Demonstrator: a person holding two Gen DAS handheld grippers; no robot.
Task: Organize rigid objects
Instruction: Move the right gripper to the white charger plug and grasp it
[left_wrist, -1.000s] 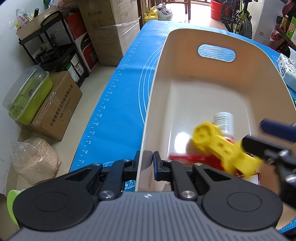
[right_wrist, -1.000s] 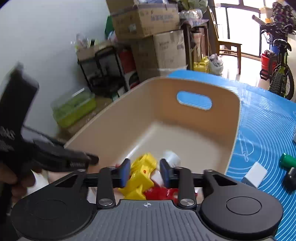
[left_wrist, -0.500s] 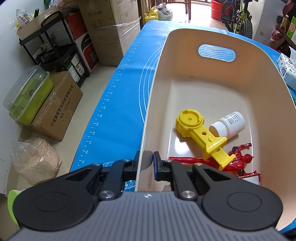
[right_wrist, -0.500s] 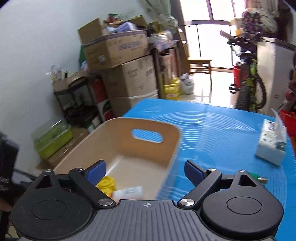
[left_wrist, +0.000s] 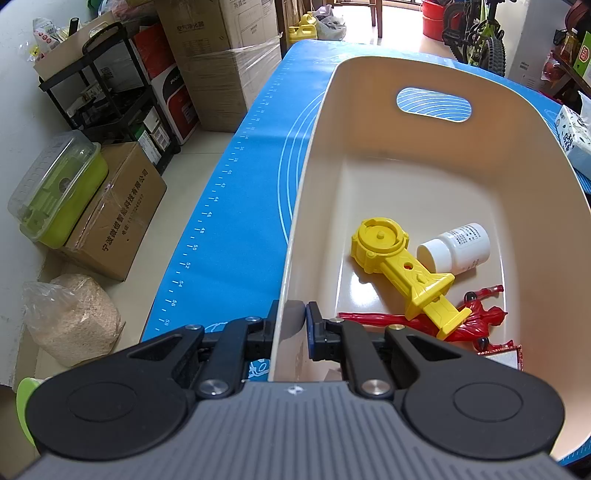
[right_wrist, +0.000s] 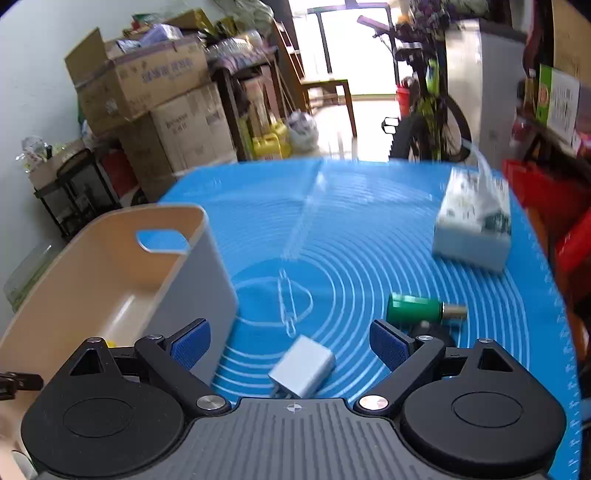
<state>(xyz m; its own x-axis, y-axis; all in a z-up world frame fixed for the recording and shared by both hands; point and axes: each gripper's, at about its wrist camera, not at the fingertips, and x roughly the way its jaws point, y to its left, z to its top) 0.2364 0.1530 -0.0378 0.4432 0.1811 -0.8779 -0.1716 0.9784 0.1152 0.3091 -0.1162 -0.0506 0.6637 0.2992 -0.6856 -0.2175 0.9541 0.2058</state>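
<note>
My left gripper (left_wrist: 291, 325) is shut on the near rim of the beige bin (left_wrist: 314, 177). Inside the bin lie a yellow plastic toy (left_wrist: 402, 269), a white pill bottle (left_wrist: 456, 249) and a red figure (left_wrist: 476, 321). My right gripper (right_wrist: 290, 341) is open and empty above the blue mat (right_wrist: 369, 236), to the right of the bin (right_wrist: 110, 266). A small grey-white block (right_wrist: 301, 365) lies on the mat between its fingers. A green cylinder with a brass tip (right_wrist: 421, 308) lies a little further right, with a dark object (right_wrist: 428, 328) just below it.
A tissue pack (right_wrist: 472, 225) stands at the mat's far right; it also shows in the left wrist view (left_wrist: 576, 136). Left of the table, on the floor, are cardboard boxes (left_wrist: 114, 218), a green lidded container (left_wrist: 55, 188), a sack (left_wrist: 70, 317) and a black shelf (left_wrist: 107, 92).
My right gripper opened and dropped the yellow toy into the bin, then swung right out of the bin to over the mat. The left gripper has not moved.
</note>
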